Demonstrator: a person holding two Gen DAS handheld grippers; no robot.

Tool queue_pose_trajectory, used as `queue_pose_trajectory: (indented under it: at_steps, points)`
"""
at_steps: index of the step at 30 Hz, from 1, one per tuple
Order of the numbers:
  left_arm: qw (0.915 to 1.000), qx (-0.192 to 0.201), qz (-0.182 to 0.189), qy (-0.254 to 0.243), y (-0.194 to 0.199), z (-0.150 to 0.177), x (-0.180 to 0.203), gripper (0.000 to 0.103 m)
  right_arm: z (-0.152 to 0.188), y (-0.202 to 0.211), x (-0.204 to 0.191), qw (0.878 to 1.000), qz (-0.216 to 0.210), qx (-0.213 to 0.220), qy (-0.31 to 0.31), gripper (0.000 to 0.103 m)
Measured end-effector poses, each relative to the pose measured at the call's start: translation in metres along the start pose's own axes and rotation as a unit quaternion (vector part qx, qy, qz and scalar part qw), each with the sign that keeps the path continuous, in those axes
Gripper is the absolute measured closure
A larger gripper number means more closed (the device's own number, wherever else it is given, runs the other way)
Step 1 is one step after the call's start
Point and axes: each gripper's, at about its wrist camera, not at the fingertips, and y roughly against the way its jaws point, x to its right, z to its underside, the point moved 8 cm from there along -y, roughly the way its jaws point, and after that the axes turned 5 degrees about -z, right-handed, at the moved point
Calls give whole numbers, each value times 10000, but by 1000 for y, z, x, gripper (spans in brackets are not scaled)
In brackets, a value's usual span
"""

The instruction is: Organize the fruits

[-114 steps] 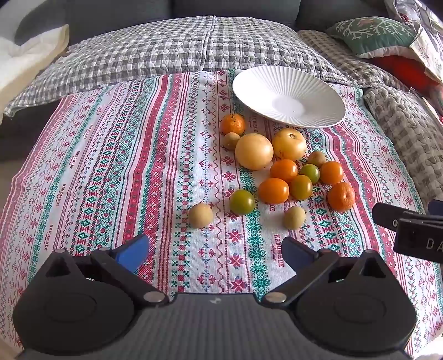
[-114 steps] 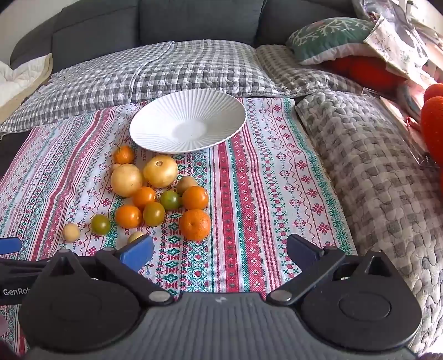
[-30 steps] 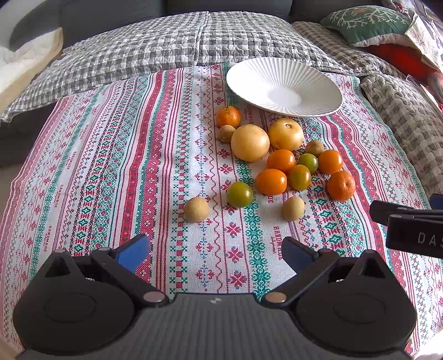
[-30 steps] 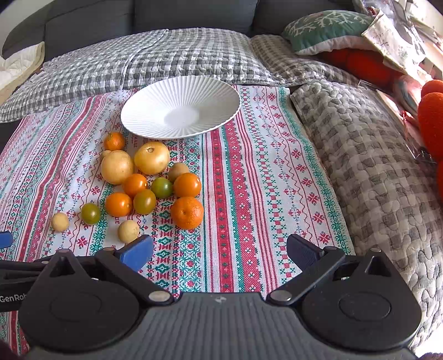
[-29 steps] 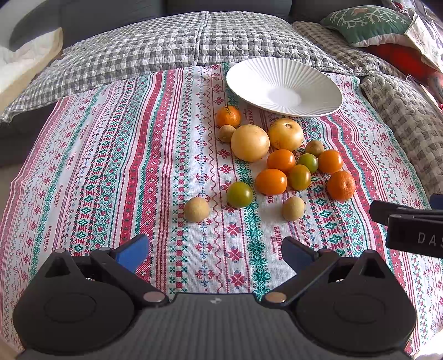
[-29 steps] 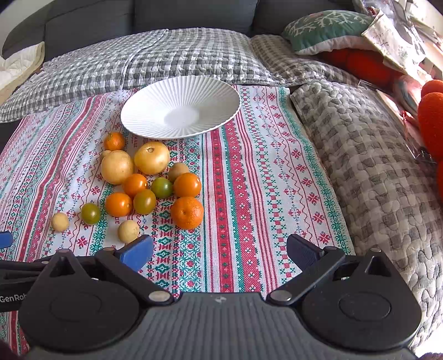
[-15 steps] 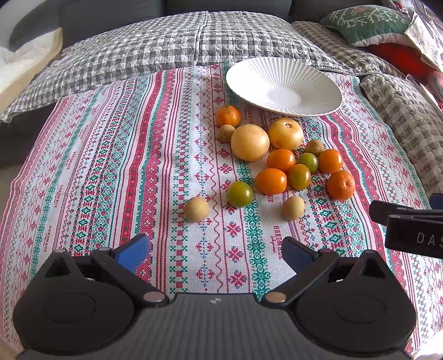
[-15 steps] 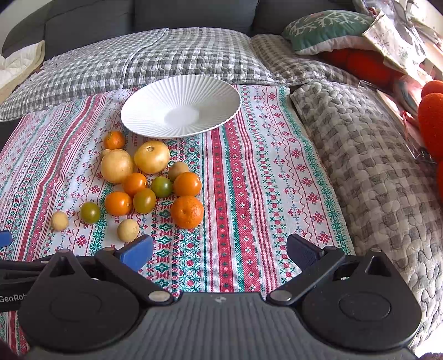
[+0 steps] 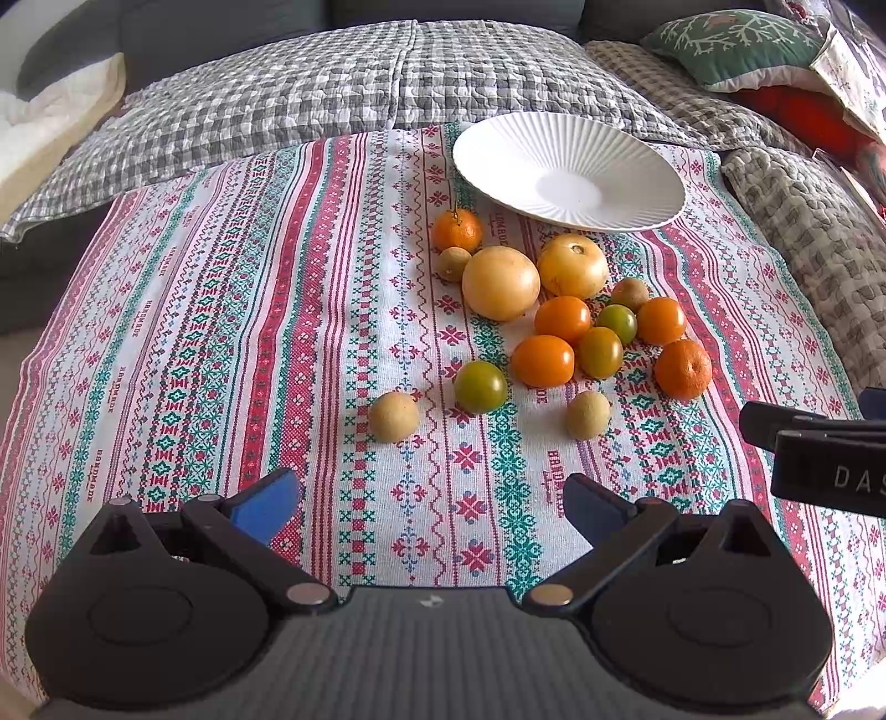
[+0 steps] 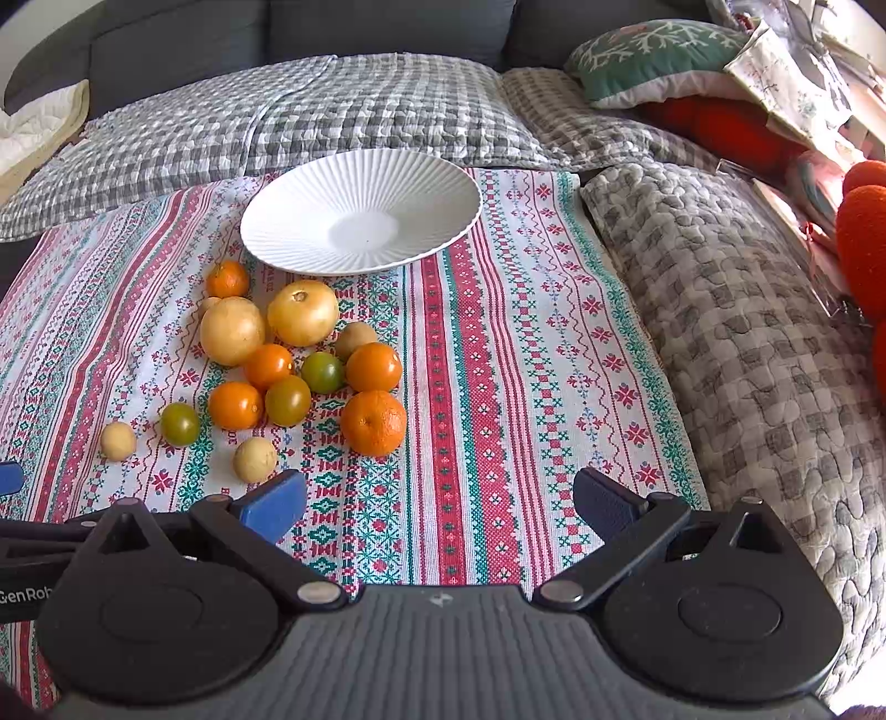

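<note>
Several loose fruits lie on a striped embroidered cloth (image 9: 221, 332): two big yellow ones (image 9: 500, 283), orange tomatoes (image 9: 542, 360), green tomatoes (image 9: 480, 386), mandarins (image 9: 682, 369) and small tan fruits (image 9: 393, 416). An empty white ribbed plate (image 9: 565, 169) stands just behind them; it also shows in the right wrist view (image 10: 360, 210). My left gripper (image 9: 426, 507) is open and empty, short of the fruits. My right gripper (image 10: 440, 507) is open and empty, to the right of the pile, near a mandarin (image 10: 372, 422).
The cloth lies over a sofa with grey checked quilts (image 9: 343, 94). A quilted grey cushion (image 10: 747, 343) rises at the right. A green pillow (image 10: 653, 52) and red knitted things (image 10: 864, 232) lie at the far right. The right gripper's side (image 9: 825, 454) shows in the left view.
Over the last second nothing moved. Since 3.8 s ago both grippers rose slightly, and the fruits and plate sit a little farther up in view.
</note>
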Motion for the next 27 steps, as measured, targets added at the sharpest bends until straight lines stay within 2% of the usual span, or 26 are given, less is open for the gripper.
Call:
queue_pose_trajectory:
  at_steps: [5,8,14,19,27]
  points:
    - [9999,73,-112,56,1,-5,-5,6,-3,2,4,9999,-39,125,-108,0]
    - [9996,181,-200,103,1,-13,-11,6,-10,3,5,9992,-203,263,-206,0]
    - [9988,347,-307,-131,-4,-37,-13,6,-34,6,-3,9975,-403,540,-213,0]
    - [9987,393,-177,-267,-13,-56,-6,6,-56,-4,-13,9944,-840,603,-207,0]
    - [9955,825,-148,-438,-43,-90,-1,6,-85,-38,-18,9837,-1561,531,-720,1]
